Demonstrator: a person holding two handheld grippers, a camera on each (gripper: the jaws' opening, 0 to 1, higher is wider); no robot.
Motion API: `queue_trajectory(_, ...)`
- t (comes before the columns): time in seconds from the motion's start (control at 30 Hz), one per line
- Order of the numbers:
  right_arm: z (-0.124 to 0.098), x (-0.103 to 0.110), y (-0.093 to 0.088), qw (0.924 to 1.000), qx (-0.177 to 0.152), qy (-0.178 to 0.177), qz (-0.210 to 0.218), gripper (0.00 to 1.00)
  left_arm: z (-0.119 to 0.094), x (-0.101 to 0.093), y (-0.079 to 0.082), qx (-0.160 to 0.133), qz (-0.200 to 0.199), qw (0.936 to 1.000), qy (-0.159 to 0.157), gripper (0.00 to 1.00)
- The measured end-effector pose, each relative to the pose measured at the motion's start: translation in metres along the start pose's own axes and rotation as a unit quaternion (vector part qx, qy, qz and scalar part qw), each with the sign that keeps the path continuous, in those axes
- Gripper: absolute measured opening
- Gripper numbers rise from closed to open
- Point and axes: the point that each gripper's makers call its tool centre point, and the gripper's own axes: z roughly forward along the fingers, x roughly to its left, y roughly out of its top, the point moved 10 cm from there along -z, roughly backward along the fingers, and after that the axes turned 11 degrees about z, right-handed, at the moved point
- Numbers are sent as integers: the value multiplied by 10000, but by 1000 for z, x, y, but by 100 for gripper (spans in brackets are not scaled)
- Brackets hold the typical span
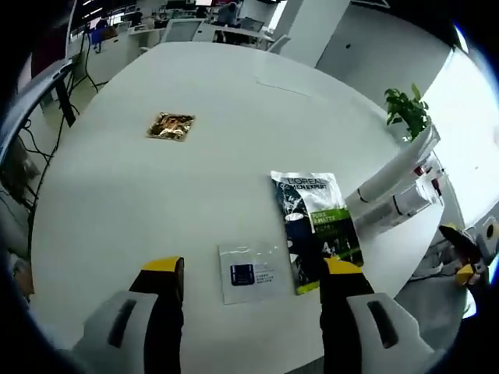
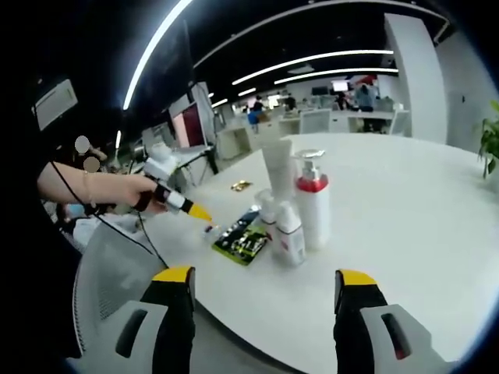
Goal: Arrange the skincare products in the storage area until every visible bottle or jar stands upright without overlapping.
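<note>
Both the left gripper point(image 1: 245, 284) and right gripper point(image 2: 263, 292) gape, holding nothing. The bottles point(image 2: 300, 206) stand upright but tightly clustered beside the flat sachets point(image 1: 316, 226), so reaching for one risks toppling its neighbours. Beyond lies the white table point(image 1: 218, 117) in an open office.

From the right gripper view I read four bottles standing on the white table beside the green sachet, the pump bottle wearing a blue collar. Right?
Not quite: the pump bottle has a red collar, not blue, as the right gripper view shows. The rest holds: it stands upright with the other bottles on the white table, beside the green sachet.
</note>
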Motion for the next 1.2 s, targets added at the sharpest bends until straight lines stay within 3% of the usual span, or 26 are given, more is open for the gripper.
queue_trajectory(0.27,0,0,-1,10000,34,1,-26,76,-15,9,-14,-294,-216,9993,-113,75)
queue_trajectory(0.4,1,0,-1,10000,55,11,-45,75,-27,-2,-20,-308,-163,9977,-590,82)
queue_trajectory(0.63,1,0,-2,9999,76,10,-66,75,-52,-15,-22,-582,207,9958,-682,92)
queue_trajectory(0.77,1,1,-2,9999,101,18,-85,75,-65,-22,-30,-654,633,9934,-694,97)
queue_trajectory(1.0,2,2,-3,9998,182,40,-102,75,-71,-31,-45,-1348,848,9854,-601,99)
queue_trajectory(1.1,2,3,-4,9997,234,40,-114,75,-77,-30,-41,-1621,1077,9799,-441,99)
queue_trajectory(1.17,3,3,-4,9996,230,41,-130,75,-80,-30,-38,-1957,954,9754,-355,99)
queue_trajectory(1.2,3,2,-4,9996,263,55,-111,75,-79,-27,-39,-1968,761,9769,-332,99)
